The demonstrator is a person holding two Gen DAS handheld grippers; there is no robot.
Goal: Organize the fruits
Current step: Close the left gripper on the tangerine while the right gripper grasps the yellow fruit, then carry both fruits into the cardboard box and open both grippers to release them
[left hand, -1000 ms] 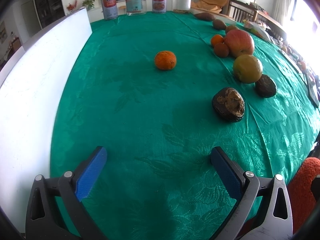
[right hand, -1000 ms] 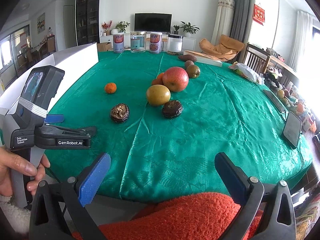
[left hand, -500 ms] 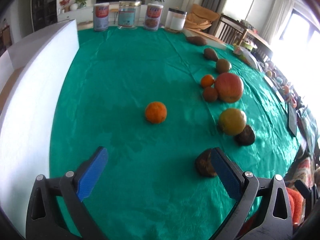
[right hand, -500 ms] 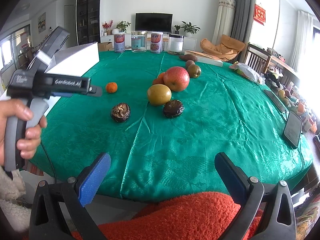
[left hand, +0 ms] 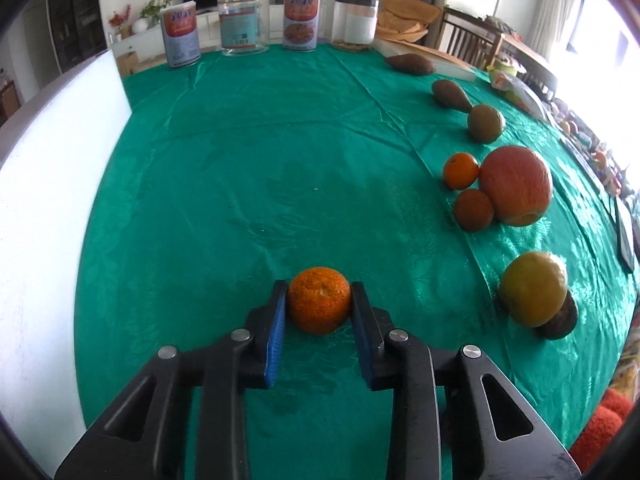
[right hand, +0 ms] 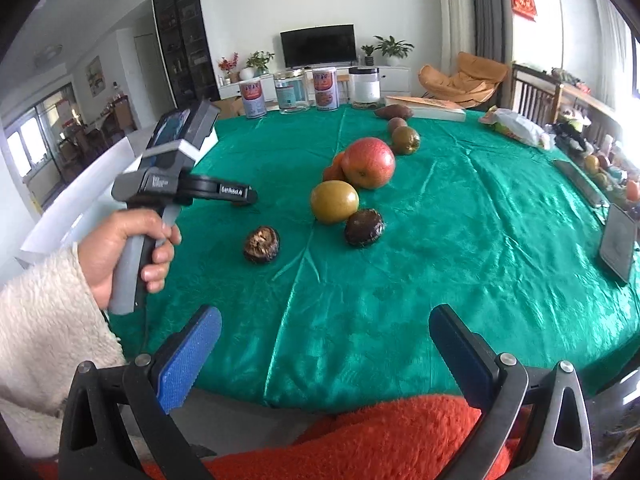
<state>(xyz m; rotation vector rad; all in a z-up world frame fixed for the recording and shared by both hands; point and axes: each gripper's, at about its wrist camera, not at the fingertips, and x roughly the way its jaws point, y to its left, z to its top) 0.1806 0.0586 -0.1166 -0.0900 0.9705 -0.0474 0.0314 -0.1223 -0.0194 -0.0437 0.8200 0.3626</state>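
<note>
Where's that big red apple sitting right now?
In the left wrist view the red apple sits on the right of the green tablecloth, touching two small oranges, with a yellow-green fruit nearer the camera.

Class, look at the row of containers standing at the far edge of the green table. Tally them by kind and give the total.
Opaque printed canisters: 2
Clear jar with a gold lid: 1
White jar with a black lid: 1
Total: 4
</note>
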